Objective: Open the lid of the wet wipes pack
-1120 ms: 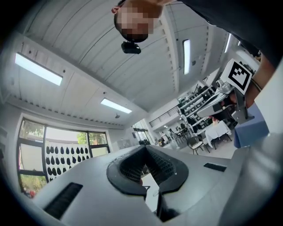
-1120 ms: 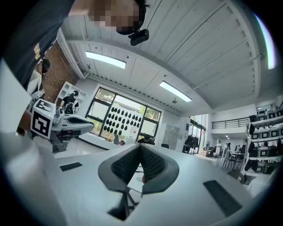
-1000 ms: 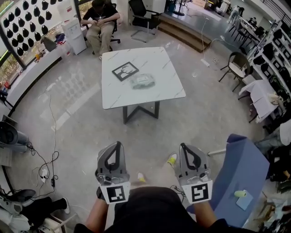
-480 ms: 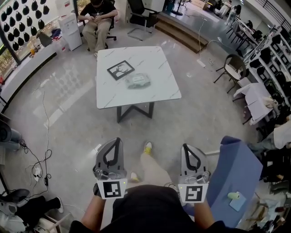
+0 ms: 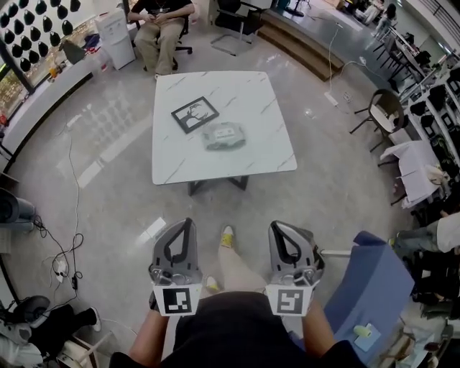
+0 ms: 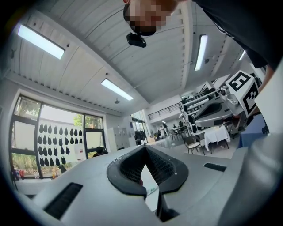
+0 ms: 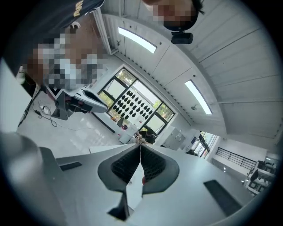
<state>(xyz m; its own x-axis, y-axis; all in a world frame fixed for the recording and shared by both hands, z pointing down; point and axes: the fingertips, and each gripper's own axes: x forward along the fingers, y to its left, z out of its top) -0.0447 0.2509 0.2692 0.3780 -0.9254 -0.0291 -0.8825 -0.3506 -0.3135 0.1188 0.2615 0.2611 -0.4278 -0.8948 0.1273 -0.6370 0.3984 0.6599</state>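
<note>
So, nothing is actually being handled here: the wet wipes pack (image 5: pixel 224 135) is lying flat on the white marble-look table (image 5: pixel 248 93), roughly mid-table on the half nearer the person, just beside a black-framed square board (image 5: pixel 195 114) that sits a bit further back and to the left. Both grippers are well apart from the table, held low and close to the person's body over the grey floor. In the head view the left gripper (image 5: pixel 187 225) and the right gripper (image 5: pixel 277 226) are side by side, pointing forward toward the table, each with its marker cube (image 5: pixel 179 300) facing up at the camera. In the left gripper view the left gripper (image 6: pixel 145 147) has its jaws pressed together at the tips, nothing pinched between them, only the ribbed black pads (image 6: pixel 132 164) meeting at a point. It's the same in the right gripper view: the right gripper (image 7: pixel 139 146) is closed tip to tip and empty. A yellow shoe (image 5: pixel 227 235) shows on the floor between the two grippers, there's a blue chair (image 5: pixel 368 284) off to the right, and a person (image 5: pixel 162 16) sits on an office chair beyond the far side of the table.
</note>
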